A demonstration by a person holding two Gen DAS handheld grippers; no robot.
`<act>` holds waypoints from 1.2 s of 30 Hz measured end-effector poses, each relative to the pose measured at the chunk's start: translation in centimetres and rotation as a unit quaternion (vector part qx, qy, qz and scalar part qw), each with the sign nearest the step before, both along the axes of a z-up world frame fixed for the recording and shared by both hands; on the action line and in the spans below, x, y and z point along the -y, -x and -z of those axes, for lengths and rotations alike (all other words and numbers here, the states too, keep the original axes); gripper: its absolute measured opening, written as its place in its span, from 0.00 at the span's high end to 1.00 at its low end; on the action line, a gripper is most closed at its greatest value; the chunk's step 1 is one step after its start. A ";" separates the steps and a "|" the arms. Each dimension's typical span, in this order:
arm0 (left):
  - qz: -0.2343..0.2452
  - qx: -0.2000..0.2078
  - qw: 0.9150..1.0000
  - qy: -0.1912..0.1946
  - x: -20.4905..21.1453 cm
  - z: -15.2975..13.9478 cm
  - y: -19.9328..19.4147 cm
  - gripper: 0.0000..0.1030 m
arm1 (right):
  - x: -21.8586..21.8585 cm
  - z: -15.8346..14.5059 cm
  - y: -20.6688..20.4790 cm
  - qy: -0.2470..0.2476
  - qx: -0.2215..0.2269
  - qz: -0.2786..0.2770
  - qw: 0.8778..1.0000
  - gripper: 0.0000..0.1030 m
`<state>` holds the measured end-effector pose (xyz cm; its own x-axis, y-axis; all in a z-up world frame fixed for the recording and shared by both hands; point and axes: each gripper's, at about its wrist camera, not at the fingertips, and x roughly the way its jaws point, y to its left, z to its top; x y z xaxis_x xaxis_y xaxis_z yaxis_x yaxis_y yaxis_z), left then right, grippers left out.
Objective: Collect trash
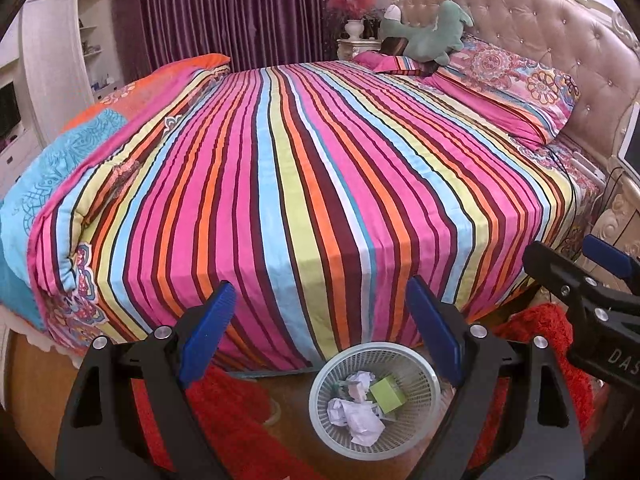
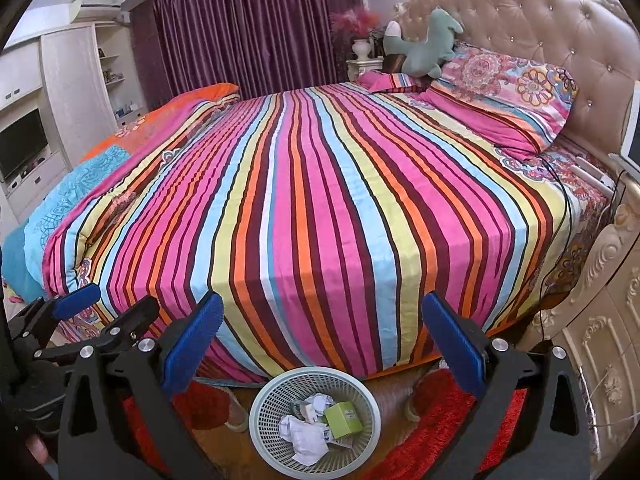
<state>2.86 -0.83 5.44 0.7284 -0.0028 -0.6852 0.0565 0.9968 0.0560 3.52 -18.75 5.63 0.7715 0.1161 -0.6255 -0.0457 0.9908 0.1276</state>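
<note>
A pale mesh waste basket (image 1: 424, 372) stands on the floor by the bed; it also shows in the right wrist view (image 2: 276, 396). It holds crumpled white paper (image 1: 360, 420) (image 2: 304, 436) and a small green box (image 1: 387, 394) (image 2: 343, 420). My left gripper (image 1: 320, 312) is open and empty, held above the basket. My right gripper (image 2: 322, 328) is open and empty, also above the basket. The right gripper shows at the right edge of the left wrist view (image 1: 592, 272). The left gripper shows at the left edge of the right wrist view (image 2: 108, 308).
A wide bed with a striped cover (image 1: 304, 168) (image 2: 320, 184) fills the view ahead. Floral pillows (image 1: 516, 92) and a green plush toy (image 1: 432, 32) lie by the tufted headboard (image 2: 540, 20). A red shaggy rug (image 1: 232, 432) lies around the basket. A carved nightstand (image 2: 600, 300) stands at the right.
</note>
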 end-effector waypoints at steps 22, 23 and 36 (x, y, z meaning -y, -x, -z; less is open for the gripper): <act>0.024 -0.002 1.000 0.019 0.4 -0.5 0.2 0.18 | 0.7 -0.1 -0.1 0.001 0.007 0.009 1.000 0.07; 0.023 0.002 1.000 0.019 0.3 -0.6 0.3 0.18 | 0.8 -0.2 -0.1 0.001 0.009 0.011 1.000 0.07; 0.001 0.016 1.000 0.023 -0.4 -1.2 0.3 0.18 | 1.1 -0.4 -0.2 -0.003 0.013 0.015 1.000 0.07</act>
<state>2.58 -0.42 6.64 0.7496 -0.0346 -0.6610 0.0568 0.9983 0.0121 3.69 -19.84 6.04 0.7901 0.0971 -0.6052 -0.0199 0.9909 0.1331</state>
